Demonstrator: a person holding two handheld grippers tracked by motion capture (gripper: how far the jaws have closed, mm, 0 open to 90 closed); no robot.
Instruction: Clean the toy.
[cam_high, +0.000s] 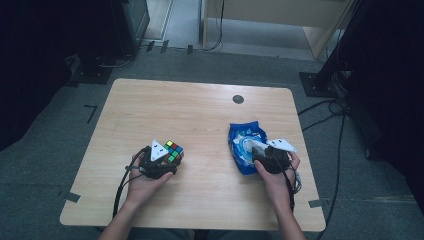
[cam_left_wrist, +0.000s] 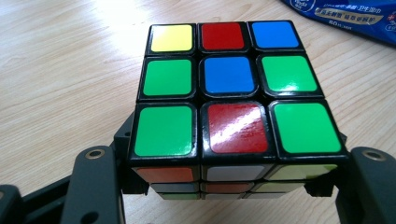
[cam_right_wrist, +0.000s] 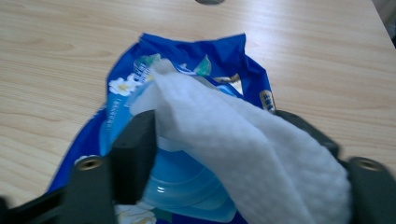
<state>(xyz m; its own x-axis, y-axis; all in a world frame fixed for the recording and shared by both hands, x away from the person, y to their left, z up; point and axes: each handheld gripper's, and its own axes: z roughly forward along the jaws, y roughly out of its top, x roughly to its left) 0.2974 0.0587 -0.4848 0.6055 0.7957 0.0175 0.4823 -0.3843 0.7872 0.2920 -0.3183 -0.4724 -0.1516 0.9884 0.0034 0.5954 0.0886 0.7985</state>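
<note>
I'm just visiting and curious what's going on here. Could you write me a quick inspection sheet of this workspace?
Surface: light wooden table, with a dark round spot near the far edge.
Job's things: scrambled puzzle cube; blue wet-wipe pack with a white wipe pulled out.
Clutter: nothing seen.
Grippers: left gripper has its jaws around the cube; right gripper has the wipe between its jaws.
Cables: one trails from each gripper; more lie on the floor at right.
Surroundings: grey carpet, dark stands, wooden furniture behind.

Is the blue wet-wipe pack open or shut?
Open. A white wipe comes out of the blue plastic wet-wipe pack above its light-blue lid, between the right gripper's jaws.
</note>
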